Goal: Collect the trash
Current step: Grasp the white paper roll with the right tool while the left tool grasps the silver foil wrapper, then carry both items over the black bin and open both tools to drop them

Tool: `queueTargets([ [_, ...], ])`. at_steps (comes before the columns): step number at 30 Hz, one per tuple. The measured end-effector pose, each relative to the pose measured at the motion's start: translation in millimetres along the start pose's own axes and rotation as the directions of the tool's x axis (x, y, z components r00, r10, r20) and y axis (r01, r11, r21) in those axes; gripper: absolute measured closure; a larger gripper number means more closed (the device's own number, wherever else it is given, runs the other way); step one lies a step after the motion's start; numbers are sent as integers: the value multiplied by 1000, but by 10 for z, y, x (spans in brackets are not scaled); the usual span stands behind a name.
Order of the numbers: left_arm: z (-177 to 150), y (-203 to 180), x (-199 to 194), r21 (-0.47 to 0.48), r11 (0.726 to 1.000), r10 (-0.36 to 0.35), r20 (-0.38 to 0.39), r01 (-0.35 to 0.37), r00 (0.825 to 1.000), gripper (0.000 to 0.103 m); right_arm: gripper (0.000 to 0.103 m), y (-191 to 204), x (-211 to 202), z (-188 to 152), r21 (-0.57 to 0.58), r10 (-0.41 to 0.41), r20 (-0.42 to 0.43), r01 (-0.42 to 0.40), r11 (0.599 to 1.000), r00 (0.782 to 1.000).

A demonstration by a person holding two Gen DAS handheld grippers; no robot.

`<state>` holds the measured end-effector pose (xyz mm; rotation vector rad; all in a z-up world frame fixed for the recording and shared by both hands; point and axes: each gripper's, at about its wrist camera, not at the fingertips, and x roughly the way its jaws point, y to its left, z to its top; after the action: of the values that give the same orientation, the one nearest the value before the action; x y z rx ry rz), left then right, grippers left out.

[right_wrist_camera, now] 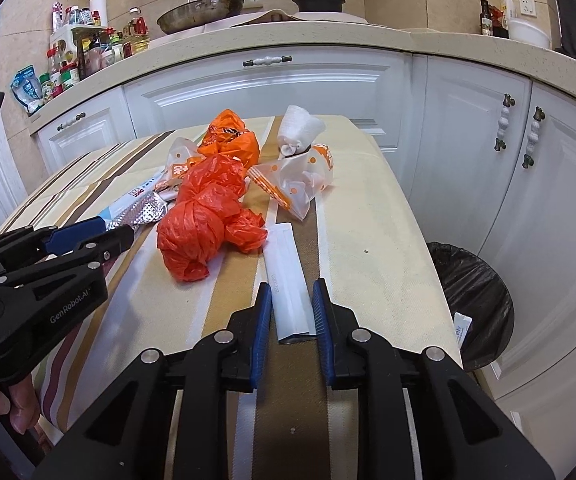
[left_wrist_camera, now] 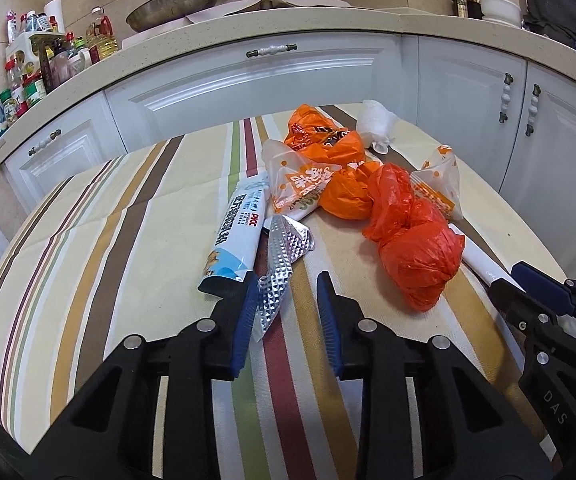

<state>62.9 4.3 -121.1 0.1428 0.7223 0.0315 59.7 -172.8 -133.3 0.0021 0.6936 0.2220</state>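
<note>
A table under a striped cloth (left_wrist_camera: 128, 240) stands before white kitchen cabinets, with litter heaped near its middle; the left gripper (left_wrist_camera: 288, 300) has its jaws apart around the near end of a crinkled silver foil wrapper (left_wrist_camera: 284, 256), not visibly pinching it; the right gripper (right_wrist_camera: 288, 308) has its jaws apart on either side of a flat white paper sleeve (right_wrist_camera: 288, 280), close to its edges but not clamped; beyond lie knotted red-orange plastic bags (right_wrist_camera: 204, 220), orange-printed clear wrappers (right_wrist_camera: 295, 184), a blue and white packet (left_wrist_camera: 240, 232) and a wad of white tissue (right_wrist_camera: 299, 128); a bin with a black liner (right_wrist_camera: 471, 292) sits on the floor beside the table's right edge, with what looks like one small white sachet (right_wrist_camera: 461, 330) at its rim; collection seems barely begun, nearly all litter remains on the table
</note>
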Motion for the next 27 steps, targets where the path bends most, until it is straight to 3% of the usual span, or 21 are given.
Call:
queueTargets([
  [7, 44, 24, 120, -28, 1000, -9, -57, 7, 998, 73, 80, -9, 7, 7, 1, 2, 0, -2, 1000, 1000],
  [11, 52, 35, 126, -35, 999, 0, -46, -1, 999, 74, 80, -18, 9, 11, 0, 5, 4, -5, 1000, 1000],
  [13, 48, 44, 120, -36, 999, -6, -39, 4, 999, 86, 81, -21, 2, 6, 1, 7, 9, -7, 1000, 1000],
  [27, -12, -11, -99, -26, 1000, 1, 20, -1, 1000, 89, 83, -15, -139, -8, -5, -18, 51, 18, 1000, 999],
])
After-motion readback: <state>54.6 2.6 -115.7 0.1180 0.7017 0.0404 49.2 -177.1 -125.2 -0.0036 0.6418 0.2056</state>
